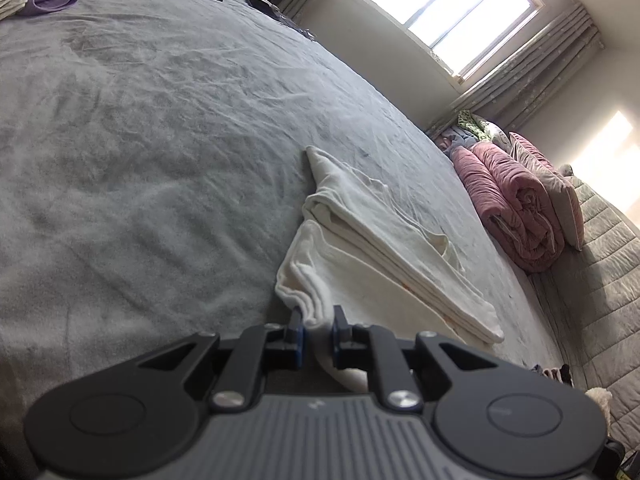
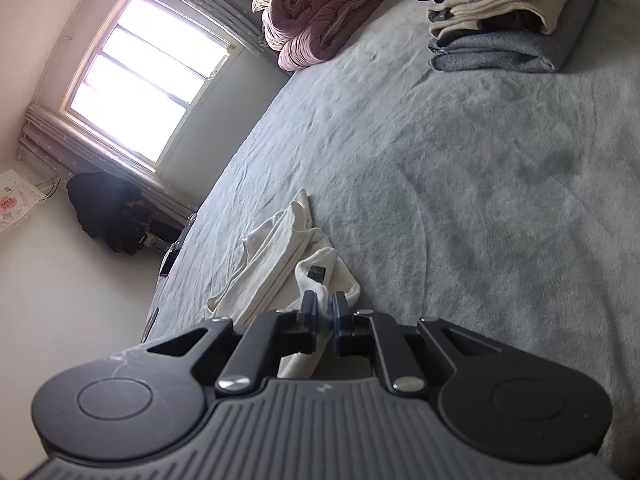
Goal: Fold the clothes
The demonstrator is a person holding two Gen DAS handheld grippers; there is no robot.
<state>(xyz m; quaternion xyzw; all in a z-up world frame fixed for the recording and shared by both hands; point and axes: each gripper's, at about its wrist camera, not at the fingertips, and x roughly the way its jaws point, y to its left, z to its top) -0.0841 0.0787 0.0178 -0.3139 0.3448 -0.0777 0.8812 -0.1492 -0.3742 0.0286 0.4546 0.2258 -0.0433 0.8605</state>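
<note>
Both tongs, left tongs [image 1: 317, 314] and right tongs [image 2: 325, 300], pinch one cream garment [image 1: 372, 236] (seemingly half-folded).

A bright window [image 1: 444, 8] with grey curtains [image 1: 532, 76] lights the wall beyond the jaws, above the grey bed [image 1: 160, 140].
</note>
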